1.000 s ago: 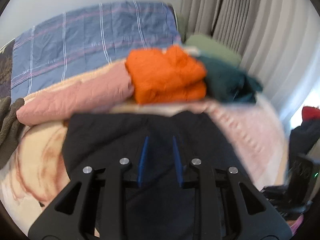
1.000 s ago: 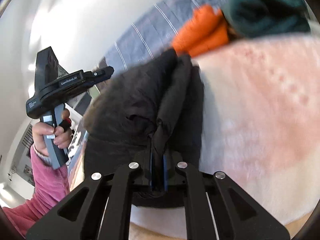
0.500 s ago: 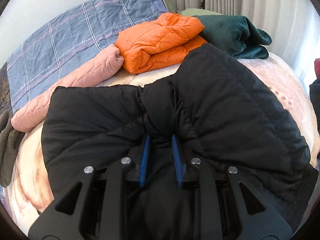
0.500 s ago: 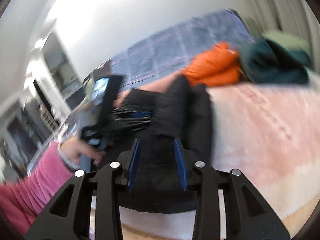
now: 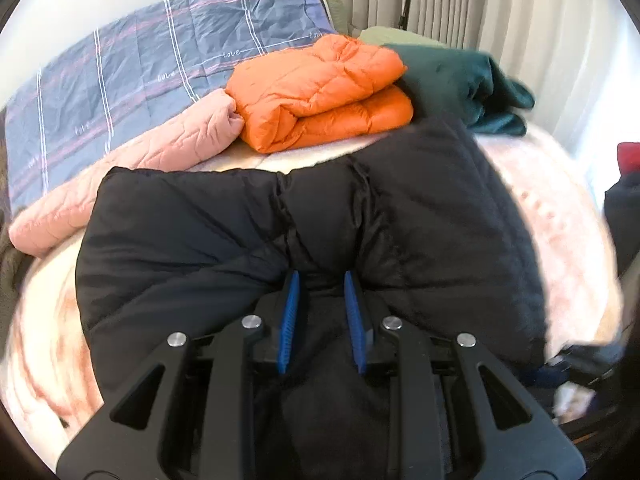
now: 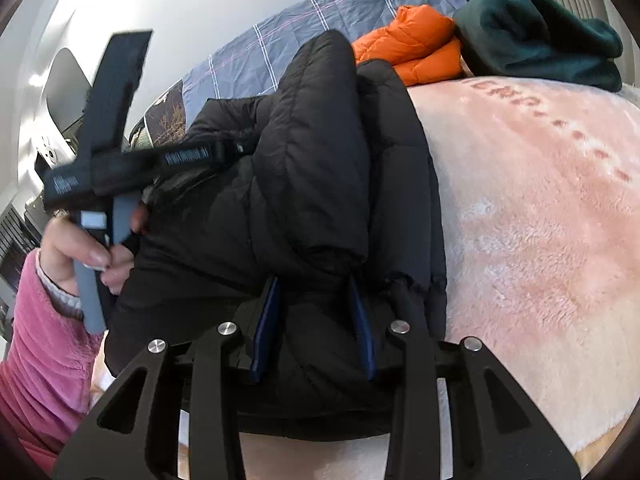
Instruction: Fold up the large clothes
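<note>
Left gripper (image 5: 320, 284) points downward at the near edge of the black puffer jacket (image 5: 304, 232); its blue pads (image 5: 289, 320) stand a little apart with a ridge of the black fabric bunched between them, pinched in the grip. In the right wrist view the same tool is seen from the side, its grey handle held in the person's left hand (image 6: 86, 248), which comes out of a pink sleeve (image 6: 44, 344).

Right gripper (image 6: 316, 292) also tilts down over the jacket's near edge. Its jaws stand apart around a fold of the jacket; whether the pads press on the cloth cannot be told.

The jacket lies folded on a fluffy pink blanket (image 6: 540, 220) covering a bed. Behind it lie a pink quilted garment (image 5: 132, 164), a folded orange puffer jacket (image 5: 320, 92) and, beside that, a dark green garment (image 5: 460, 80). A blue plaid sheet (image 5: 140, 68) covers the far part of the bed, against a pale wall. Grey curtains (image 5: 460, 0) hang behind the green garment.
</note>
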`<state>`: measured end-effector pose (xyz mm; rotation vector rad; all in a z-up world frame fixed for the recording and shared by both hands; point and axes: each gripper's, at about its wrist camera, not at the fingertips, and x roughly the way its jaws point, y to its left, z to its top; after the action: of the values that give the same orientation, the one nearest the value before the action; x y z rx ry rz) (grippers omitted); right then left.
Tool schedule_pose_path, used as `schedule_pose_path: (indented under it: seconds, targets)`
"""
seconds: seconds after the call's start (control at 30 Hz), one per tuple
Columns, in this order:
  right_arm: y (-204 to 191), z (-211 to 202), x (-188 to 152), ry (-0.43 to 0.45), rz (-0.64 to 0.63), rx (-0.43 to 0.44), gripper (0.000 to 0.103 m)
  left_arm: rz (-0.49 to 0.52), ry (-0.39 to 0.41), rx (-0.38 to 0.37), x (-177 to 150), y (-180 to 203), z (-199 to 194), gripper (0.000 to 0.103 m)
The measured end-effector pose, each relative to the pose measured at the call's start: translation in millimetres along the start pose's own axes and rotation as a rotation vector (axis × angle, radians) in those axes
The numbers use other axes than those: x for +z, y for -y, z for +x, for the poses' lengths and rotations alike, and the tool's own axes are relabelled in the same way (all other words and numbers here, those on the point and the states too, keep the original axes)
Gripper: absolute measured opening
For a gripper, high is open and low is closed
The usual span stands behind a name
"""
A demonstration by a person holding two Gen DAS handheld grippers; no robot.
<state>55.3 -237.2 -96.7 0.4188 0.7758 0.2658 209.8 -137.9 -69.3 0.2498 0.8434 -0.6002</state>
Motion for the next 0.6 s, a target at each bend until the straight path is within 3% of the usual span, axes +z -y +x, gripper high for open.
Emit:
schedule_pose_path:
  seconds: [0.07, 0.17, 0.3, 0.4, 0.47, 0.6]
  targets:
    - [5, -7, 1, -0.006, 0.003, 0.009, 0.035, -0.021, -0.014, -0.072, 15, 5, -5, 0.025]
    - [3, -3, 6, -0.013, -0.011, 0.001, 0.036, 0.03, -0.011, -0.106, 38, 25, -9, 0.025]
    - [5, -2, 5, -0.016, -0.007, 0.004, 0.036, 0.125, -0.026, -0.06, 57, 49, 13, 0.03]
    - [5, -5, 4, -0.007, -0.003, 0.011, 0.036, 0.144, -0.069, 0.039, 54, 44, 54, 0.037]
    - [5, -5, 5, -0.008, -0.006, 0.009, 0.036, 0.097, -0.095, 0.029, 48, 33, 72, 0.037]
    - [0, -3, 4, -0.017, -0.04, -0.01, 0.036, 0.073, -0.072, -0.009, 39, 24, 74, 0.037]
